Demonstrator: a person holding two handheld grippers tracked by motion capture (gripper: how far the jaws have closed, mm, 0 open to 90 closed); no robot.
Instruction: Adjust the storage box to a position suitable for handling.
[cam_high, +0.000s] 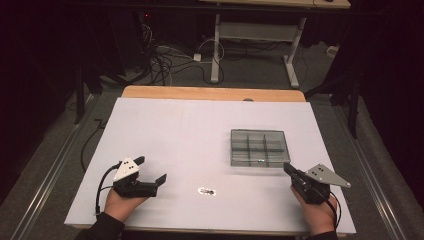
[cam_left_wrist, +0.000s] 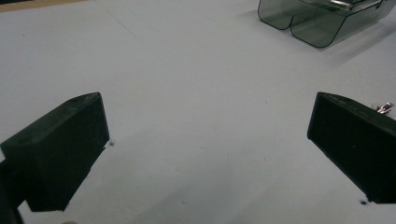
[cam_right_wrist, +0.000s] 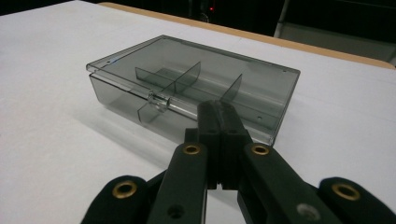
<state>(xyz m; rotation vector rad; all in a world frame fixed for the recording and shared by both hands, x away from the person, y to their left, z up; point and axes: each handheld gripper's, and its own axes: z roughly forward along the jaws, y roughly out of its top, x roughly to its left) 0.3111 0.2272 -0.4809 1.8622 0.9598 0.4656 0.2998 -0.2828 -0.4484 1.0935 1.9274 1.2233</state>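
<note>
1. At 7 o'clock on the table, left gripper spread wide, grasping nothing, jaws resting low over bare white surface.
2. At 5 o'clock, right gripper clenched tight, jaws pressed together, empty, pointing at the box just beyond.
3. Box toward 2 o'clock of centre: smoky clear plastic, rectangular, lid down, split by dividers into compartments; contents too unclear to tell.
4. Near 6 o'clock, between the grippers, small shiny metal clip lying flat.
</note>
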